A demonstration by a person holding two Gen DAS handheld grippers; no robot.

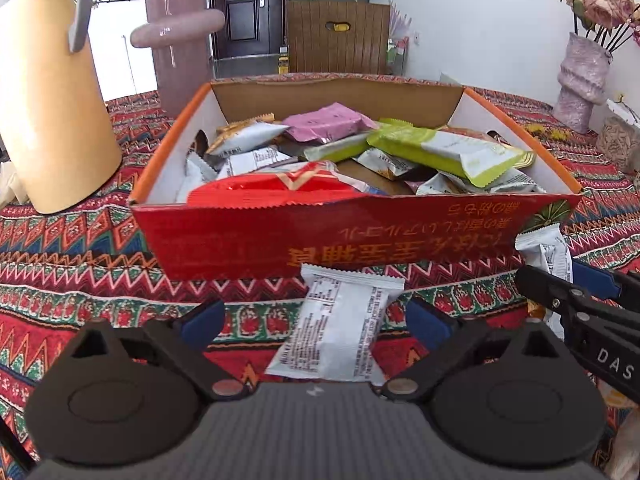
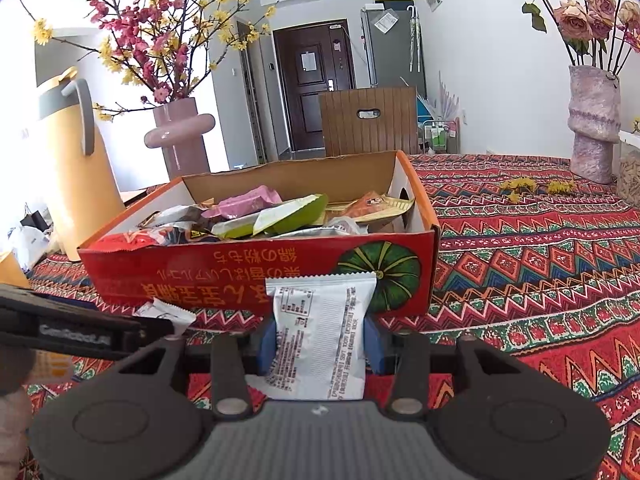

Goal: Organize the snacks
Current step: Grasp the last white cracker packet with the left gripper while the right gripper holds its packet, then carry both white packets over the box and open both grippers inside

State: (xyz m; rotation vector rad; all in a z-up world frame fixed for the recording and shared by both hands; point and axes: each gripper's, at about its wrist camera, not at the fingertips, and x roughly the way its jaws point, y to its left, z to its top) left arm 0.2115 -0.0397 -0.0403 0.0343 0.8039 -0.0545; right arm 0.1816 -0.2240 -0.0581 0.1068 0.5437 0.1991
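Note:
A red cardboard box (image 1: 320, 236) (image 2: 200, 272) with an orange rim stands on the patterned cloth, and several snack packets lie in it. In front of it a white packet (image 1: 340, 328) lies on the cloth between the blue pads of my left gripper (image 1: 314, 308). The jaws stand wide and do not press on it. From the right wrist view that packet (image 2: 164, 312) shows at the tip of the left gripper (image 2: 152, 326). My right gripper (image 2: 320, 328) (image 1: 560, 280) is shut on a second white packet (image 2: 320, 336) (image 1: 544, 252), held upright before the box's front wall.
A yellow jug (image 1: 52, 100) (image 2: 76, 168) and a pink vase (image 1: 180, 40) (image 2: 180, 136) stand left of the box. A textured vase (image 1: 580, 80) (image 2: 592, 120) and a jar (image 1: 616, 144) stand at the right. A wooden chair back (image 1: 336, 36) rises behind the table.

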